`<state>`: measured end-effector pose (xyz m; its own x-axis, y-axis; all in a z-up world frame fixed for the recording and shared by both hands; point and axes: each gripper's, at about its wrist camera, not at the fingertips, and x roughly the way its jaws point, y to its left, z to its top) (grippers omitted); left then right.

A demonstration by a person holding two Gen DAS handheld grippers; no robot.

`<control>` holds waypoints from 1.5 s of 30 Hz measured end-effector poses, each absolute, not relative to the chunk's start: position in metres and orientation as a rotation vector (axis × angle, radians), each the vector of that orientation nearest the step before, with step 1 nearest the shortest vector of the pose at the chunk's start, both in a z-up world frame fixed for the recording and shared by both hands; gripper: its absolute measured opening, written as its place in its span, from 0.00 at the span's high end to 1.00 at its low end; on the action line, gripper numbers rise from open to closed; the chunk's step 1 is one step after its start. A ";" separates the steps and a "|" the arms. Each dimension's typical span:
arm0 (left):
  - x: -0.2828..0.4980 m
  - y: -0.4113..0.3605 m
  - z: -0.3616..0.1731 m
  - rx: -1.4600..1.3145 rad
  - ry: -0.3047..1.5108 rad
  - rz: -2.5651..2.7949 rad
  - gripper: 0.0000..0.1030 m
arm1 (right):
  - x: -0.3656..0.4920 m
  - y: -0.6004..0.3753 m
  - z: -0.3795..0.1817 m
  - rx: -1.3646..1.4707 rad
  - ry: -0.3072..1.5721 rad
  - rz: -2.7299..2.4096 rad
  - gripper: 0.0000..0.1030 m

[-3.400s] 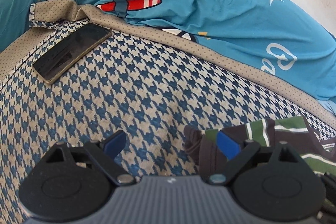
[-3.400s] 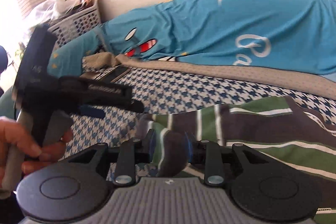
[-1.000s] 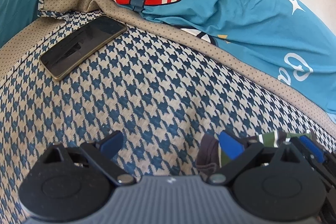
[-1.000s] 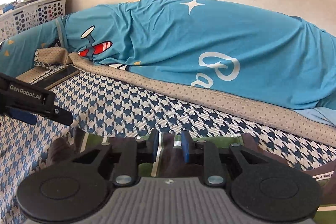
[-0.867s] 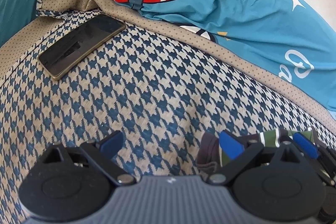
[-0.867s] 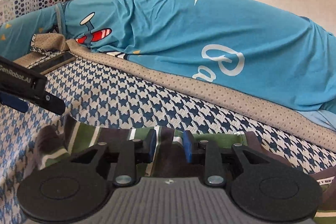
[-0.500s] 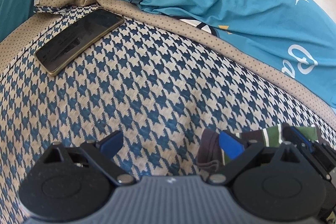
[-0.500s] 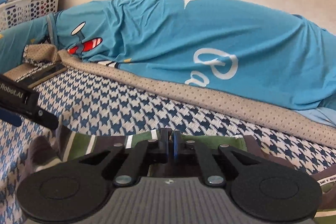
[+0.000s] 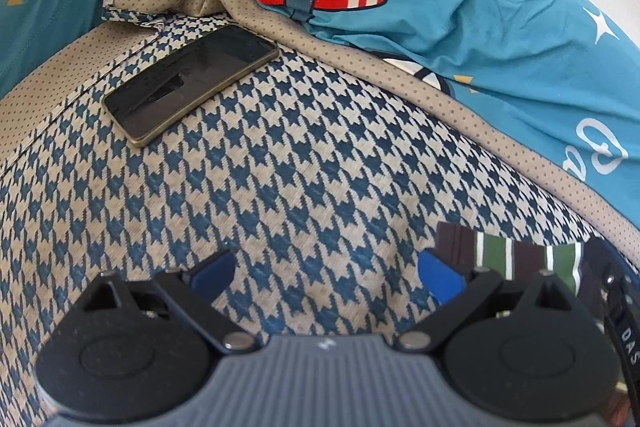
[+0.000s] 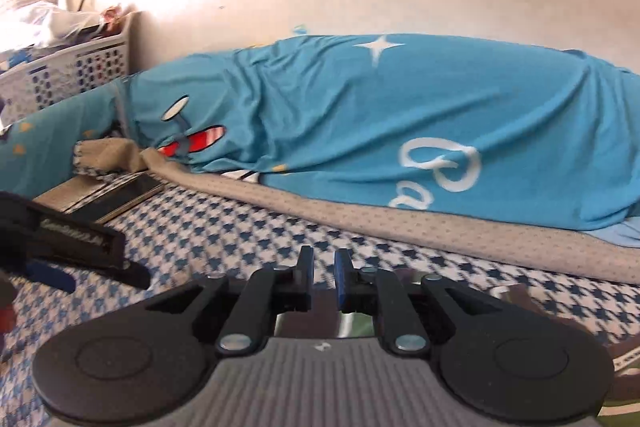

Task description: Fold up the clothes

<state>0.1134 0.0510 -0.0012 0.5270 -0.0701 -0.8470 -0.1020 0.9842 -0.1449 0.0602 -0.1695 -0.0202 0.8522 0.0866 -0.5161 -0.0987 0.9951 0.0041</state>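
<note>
Lying on the houndstooth bedcover [image 9: 320, 155], the striped brown-and-green garment [image 9: 520, 251] runs sideways just right of the left gripper [image 9: 326, 269], whose jaws gape wide and hold nothing. The right gripper [image 10: 323, 277] hovers directly over it — nearer, jaws a narrow slit, nothing visibly between them. A phone [image 9: 192, 83] lies well beyond.

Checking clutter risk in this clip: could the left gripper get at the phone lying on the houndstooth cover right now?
Probably yes. The left gripper is open, and only bare houndstooth cover lies between it and the phone. The striped garment sits off to its right side.
</note>
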 end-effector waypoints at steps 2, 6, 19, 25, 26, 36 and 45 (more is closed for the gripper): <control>0.113 0.055 0.001 -0.198 1.005 0.038 0.05 | 0.062 -0.160 -0.022 -0.022 0.558 0.158 0.89; 0.112 0.059 0.005 -0.214 0.990 0.054 0.05 | 0.065 -0.142 -0.026 -0.021 0.590 0.279 0.79; 0.110 0.062 0.004 -0.205 0.983 0.067 0.05 | 0.078 -0.110 -0.048 -0.117 0.591 0.314 0.75; 0.109 0.062 0.004 -0.195 0.979 0.076 0.05 | 0.079 -0.105 -0.046 -0.095 0.562 0.309 0.96; 0.109 0.061 0.005 -0.196 0.976 0.079 0.05 | 0.079 -0.108 -0.043 -0.045 0.530 0.310 0.96; 0.104 0.061 0.019 -0.165 0.891 0.145 0.02 | 0.084 -0.115 -0.026 0.200 0.442 0.349 0.95; 0.097 0.050 0.033 -0.115 0.816 0.155 0.01 | 0.057 -0.133 -0.001 0.073 0.507 0.316 0.91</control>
<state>0.0973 0.0496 0.0328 0.6747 0.0930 -0.7322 -0.1814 0.9825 -0.0424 0.0567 -0.1328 -0.0007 0.8266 0.3151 -0.4662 -0.2793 0.9490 0.1463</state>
